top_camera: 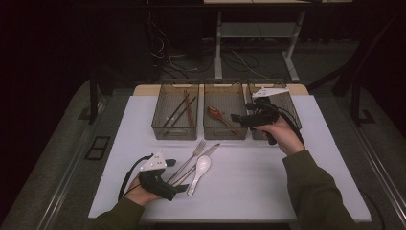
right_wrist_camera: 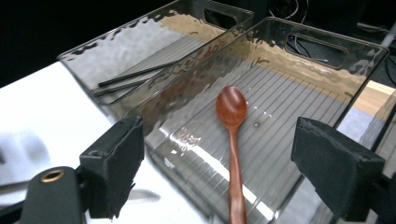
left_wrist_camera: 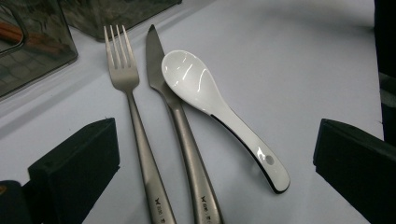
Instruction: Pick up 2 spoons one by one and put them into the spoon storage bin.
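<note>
A wooden spoon (right_wrist_camera: 232,109) lies alone in the middle clear bin (top_camera: 225,132) at the back of the white table (top_camera: 258,187). My right gripper (top_camera: 238,119) hovers at that bin's right side, open and empty, with the spoon's handle below the gap between its jaws. On the table in front lie a metal fork (left_wrist_camera: 122,77), a metal knife (left_wrist_camera: 156,60) and a white ceramic spoon (left_wrist_camera: 196,81), side by side. My left gripper (top_camera: 176,176) rests low at their handle ends, open, its jaws on either side of the three handles without touching them.
The left bin (top_camera: 174,130) holds dark and wooden chopsticks (top_camera: 184,109). A third clear bin (top_camera: 289,103) stands at the right, partly behind my right hand. A wooden strip runs along the table's far edge, and desk legs with cables stand beyond on the floor.
</note>
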Available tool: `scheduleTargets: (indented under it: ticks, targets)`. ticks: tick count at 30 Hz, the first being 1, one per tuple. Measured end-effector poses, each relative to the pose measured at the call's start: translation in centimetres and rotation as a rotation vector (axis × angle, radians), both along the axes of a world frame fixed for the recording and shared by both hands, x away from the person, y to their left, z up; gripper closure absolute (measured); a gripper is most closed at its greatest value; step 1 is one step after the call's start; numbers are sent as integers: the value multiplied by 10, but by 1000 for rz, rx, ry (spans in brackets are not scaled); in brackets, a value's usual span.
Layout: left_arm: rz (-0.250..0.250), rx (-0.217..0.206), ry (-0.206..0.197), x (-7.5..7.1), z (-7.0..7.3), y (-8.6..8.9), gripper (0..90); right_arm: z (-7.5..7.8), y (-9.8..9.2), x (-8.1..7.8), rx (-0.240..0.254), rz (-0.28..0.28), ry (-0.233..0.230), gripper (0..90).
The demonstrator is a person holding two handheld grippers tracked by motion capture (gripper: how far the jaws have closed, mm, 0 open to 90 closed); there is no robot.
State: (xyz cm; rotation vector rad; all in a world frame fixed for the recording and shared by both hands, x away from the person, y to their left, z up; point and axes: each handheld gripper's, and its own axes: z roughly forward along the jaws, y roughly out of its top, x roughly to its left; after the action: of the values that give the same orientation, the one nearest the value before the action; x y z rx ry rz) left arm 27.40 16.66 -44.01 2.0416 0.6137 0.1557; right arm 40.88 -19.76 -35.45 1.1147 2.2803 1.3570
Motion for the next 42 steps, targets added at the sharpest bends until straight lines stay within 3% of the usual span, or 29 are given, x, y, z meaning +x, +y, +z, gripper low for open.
scheduleTargets:
  ticks: [10, 17, 31, 36, 42]
  targets:
    - [3, 6, 2, 0, 0, 0, 0, -8, -25, -38, 19, 35, -22, 167]
    - [4, 7, 2, 0, 0, 0, 0, -23, -40, -65, 25, 47, -39, 167]
    - [12, 14, 11, -1, 3, -1, 13, -60, -75, -111, 9, 12, 1, 166]
    - [16, 7, 27, 0, 5, 1, 66, -71, -82, -125, -12, 14, -3, 167]
    - [4, -26, 38, -1, 11, -2, 220, -84, -90, -140, -4, -3, 16, 167]
